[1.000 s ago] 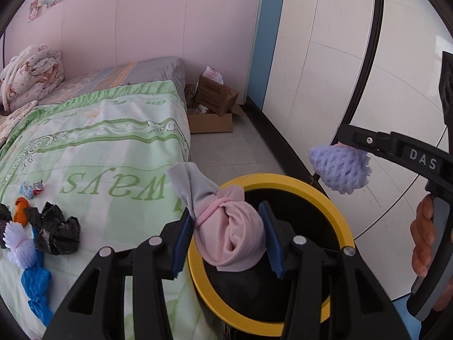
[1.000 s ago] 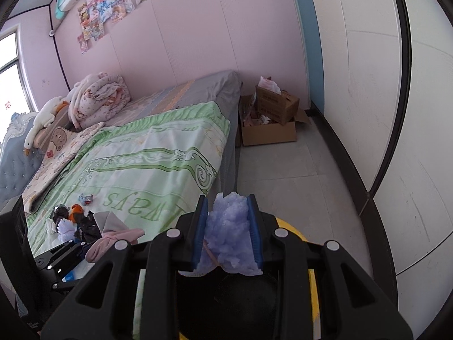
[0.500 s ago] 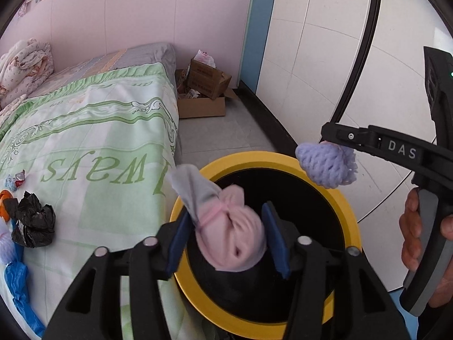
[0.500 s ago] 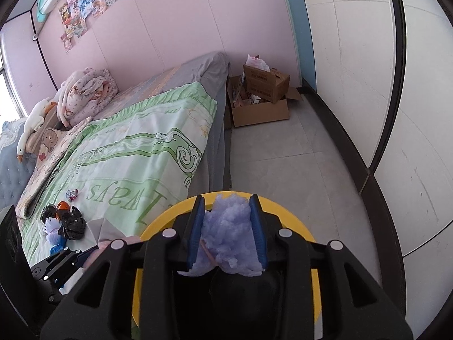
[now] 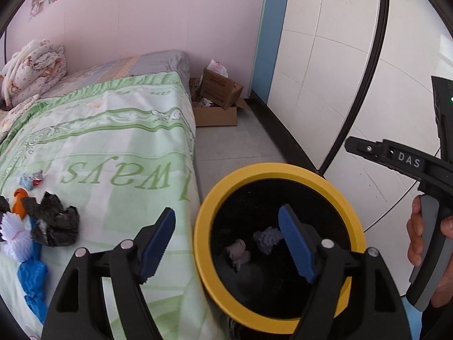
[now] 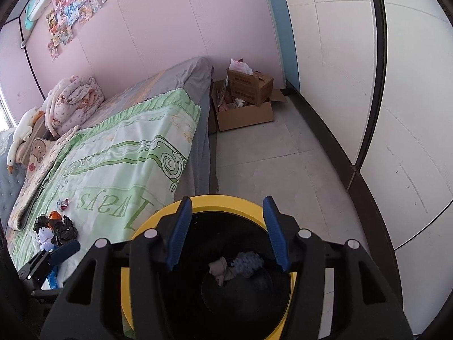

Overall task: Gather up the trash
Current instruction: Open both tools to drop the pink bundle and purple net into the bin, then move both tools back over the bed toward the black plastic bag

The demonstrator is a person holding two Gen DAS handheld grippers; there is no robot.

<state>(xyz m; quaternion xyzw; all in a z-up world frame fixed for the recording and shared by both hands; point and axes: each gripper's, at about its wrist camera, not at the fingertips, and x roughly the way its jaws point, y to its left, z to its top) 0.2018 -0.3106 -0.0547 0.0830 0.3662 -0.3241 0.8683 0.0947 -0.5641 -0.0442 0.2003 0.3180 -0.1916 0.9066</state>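
Both tongs (image 5: 226, 243) (image 6: 226, 232) opening, empty, above yellow-rimmed bin (image 5: 206, 215).

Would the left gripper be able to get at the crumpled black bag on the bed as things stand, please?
Probably yes. The left gripper is empty, its jaws opening, and the crumpled black bag lies uncovered on the green quilt, nothing standing between them. Other scraps crowd its far side, so a clean pinch needs care.

Both wrist views bright, even daylight; right view blown out at a window (image 6: 2, 113) on the far left edge. Strong fisheye bend, dark vignette in corners. Bin (image 5: 279, 170) interior v. dark, contents dim, its near rim blurred in left view. Soft shadows on floor (image 6: 269, 153) only, no hard glare
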